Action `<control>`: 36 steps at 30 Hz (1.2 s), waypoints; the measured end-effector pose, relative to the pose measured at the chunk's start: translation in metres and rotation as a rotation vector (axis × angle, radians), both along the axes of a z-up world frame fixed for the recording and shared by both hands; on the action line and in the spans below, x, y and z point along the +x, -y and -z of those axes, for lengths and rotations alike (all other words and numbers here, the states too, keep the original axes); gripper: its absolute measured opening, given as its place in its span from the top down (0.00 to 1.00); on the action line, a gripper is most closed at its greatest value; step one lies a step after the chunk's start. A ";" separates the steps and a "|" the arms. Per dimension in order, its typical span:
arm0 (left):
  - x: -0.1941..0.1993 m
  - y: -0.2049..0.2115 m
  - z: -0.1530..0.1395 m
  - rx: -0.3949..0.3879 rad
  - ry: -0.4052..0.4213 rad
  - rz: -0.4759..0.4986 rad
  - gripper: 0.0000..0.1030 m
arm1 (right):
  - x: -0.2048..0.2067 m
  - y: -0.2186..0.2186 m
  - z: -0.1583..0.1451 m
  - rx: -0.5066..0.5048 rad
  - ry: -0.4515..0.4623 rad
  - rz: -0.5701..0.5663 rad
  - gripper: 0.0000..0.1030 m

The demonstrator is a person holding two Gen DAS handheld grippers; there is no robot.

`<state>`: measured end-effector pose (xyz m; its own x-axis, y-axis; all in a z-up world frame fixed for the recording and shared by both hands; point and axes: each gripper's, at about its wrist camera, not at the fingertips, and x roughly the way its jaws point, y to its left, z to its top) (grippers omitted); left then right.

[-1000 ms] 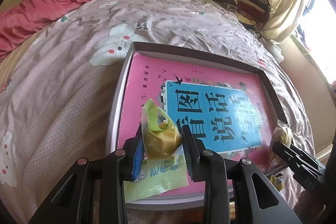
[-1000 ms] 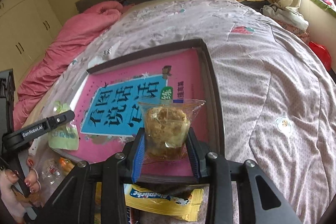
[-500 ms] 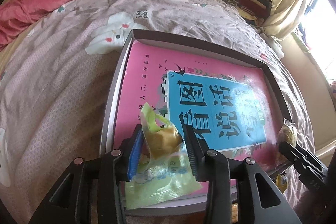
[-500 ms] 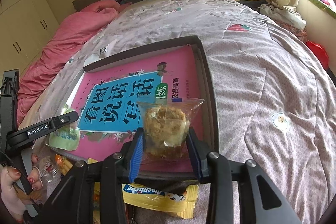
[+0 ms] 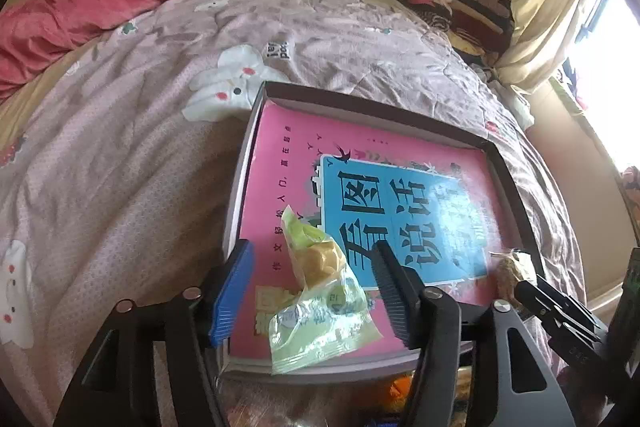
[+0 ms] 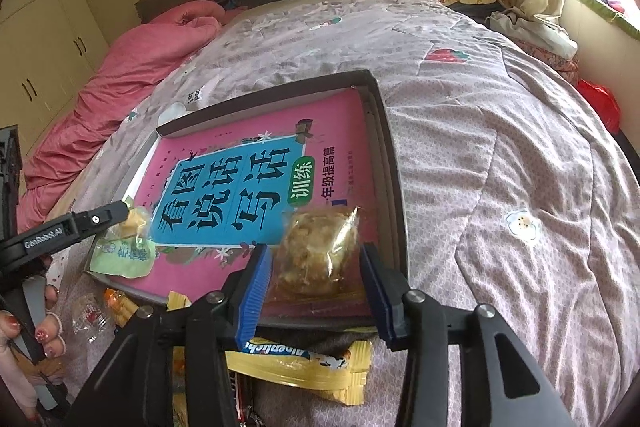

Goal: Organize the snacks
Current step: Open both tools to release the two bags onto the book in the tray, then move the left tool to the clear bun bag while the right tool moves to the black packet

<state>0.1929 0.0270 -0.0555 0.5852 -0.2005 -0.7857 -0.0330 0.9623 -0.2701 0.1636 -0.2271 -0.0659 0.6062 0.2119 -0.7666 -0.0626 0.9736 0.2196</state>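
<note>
Left gripper (image 5: 312,291) spread around green snack packet (image 5: 320,319), right gripper (image 6: 316,279) just parted beside clear-wrapped pastry (image 6: 316,251), tray (image 6: 394,187) on floral quilt (image 6: 500,167)

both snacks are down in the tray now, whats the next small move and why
Probably lift both grippers straight back out of the tray. The left gripper has just been opening; its pads stand clear of the green snack packet, which lies on the pink book. The right gripper has also been opening, and the clear-wrapped pastry sits loose between its pads. More snacks, like the yellow packet, wait on the bed.
</note>
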 end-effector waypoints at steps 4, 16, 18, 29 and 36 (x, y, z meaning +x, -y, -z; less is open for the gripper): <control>-0.008 -0.003 -0.009 0.012 0.019 -0.007 0.32 | -0.003 0.002 -0.004 0.004 0.014 0.000 0.54; -0.033 -0.009 -0.037 0.063 0.082 -0.007 0.27 | -0.025 0.002 -0.028 0.011 0.109 -0.030 0.44; -0.038 -0.010 -0.041 0.069 0.088 -0.005 0.26 | -0.029 0.001 -0.032 0.011 0.120 -0.037 0.42; -0.065 -0.027 -0.048 0.095 0.094 -0.013 0.25 | -0.050 0.000 -0.039 0.034 0.134 -0.060 0.42; -0.079 -0.031 -0.040 0.101 0.067 -0.003 0.25 | -0.067 -0.010 -0.043 0.035 0.136 -0.094 0.42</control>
<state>0.1139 0.0581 -0.0157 0.6373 -0.1202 -0.7612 -0.0211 0.9847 -0.1732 0.0971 -0.2169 -0.0229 0.6798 0.2982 -0.6701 -0.1846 0.9538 0.2371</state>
